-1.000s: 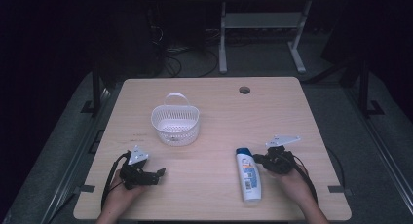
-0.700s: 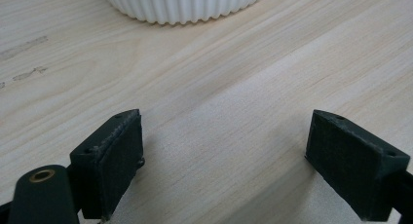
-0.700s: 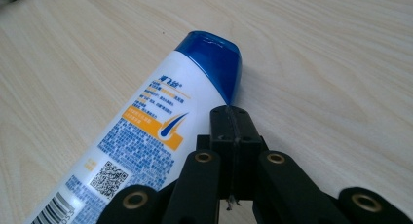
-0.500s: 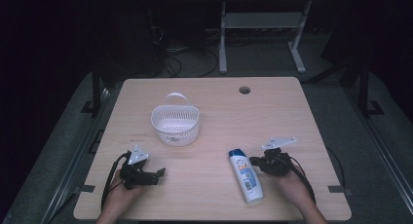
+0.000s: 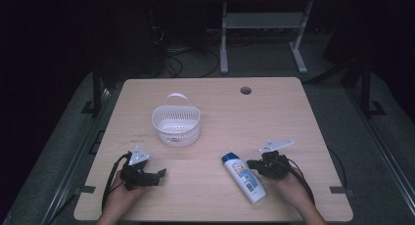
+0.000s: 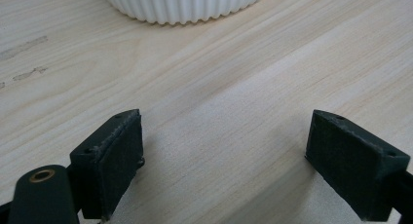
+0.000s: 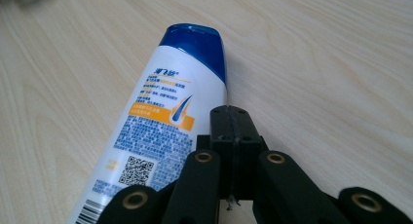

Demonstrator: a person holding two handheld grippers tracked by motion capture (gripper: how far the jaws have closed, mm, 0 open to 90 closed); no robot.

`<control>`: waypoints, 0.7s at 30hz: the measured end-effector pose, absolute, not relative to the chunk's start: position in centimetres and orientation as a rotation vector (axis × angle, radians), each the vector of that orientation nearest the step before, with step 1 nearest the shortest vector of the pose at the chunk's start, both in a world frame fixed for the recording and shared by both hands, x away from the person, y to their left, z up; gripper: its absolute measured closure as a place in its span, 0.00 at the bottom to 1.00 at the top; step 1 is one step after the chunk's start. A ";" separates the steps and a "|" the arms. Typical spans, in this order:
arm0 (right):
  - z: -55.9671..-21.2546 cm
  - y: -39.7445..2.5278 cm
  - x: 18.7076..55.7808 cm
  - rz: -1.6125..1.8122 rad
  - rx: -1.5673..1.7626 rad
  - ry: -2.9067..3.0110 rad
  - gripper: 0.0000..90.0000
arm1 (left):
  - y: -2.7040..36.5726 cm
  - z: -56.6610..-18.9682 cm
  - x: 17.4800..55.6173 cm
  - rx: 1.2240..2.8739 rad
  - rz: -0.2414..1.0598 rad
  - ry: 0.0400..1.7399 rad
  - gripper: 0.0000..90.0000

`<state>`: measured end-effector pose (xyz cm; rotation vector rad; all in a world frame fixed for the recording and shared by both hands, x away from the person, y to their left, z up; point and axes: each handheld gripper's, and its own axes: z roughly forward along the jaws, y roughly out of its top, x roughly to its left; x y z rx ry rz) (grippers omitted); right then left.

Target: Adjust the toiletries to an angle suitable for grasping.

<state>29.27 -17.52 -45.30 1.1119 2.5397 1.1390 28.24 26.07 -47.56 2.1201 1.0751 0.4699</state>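
The right hand-held gripper (image 7: 229, 136), jaws pressed together on nothing, sits just beside the shampoo bottle (image 7: 160, 121); next it must open and straddle it. The left hand-held gripper (image 6: 224, 156) rests wide open, empty.

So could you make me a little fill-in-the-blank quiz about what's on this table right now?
1. The shampoo bottle lies on its side, and its cap is coloured ____.
2. The right gripper has its jaws ____, beside the bottle.
3. The left gripper has its jaws ____, with bare table between them.
4. The white basket has its handle standing ____.

Missing words: blue; shut; open; upright
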 end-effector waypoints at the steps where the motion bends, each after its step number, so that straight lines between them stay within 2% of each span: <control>1: -45.3 -17.5 29.2 1.139 1.109 2.542 1.00 | 26.1 -47.6 28.2 2.120 0.470 1.075 0.15; 21: -45.1 -16.7 28.7 1.143 1.075 2.579 0.99 | 26.1 -47.6 28.2 2.120 0.470 1.075 0.15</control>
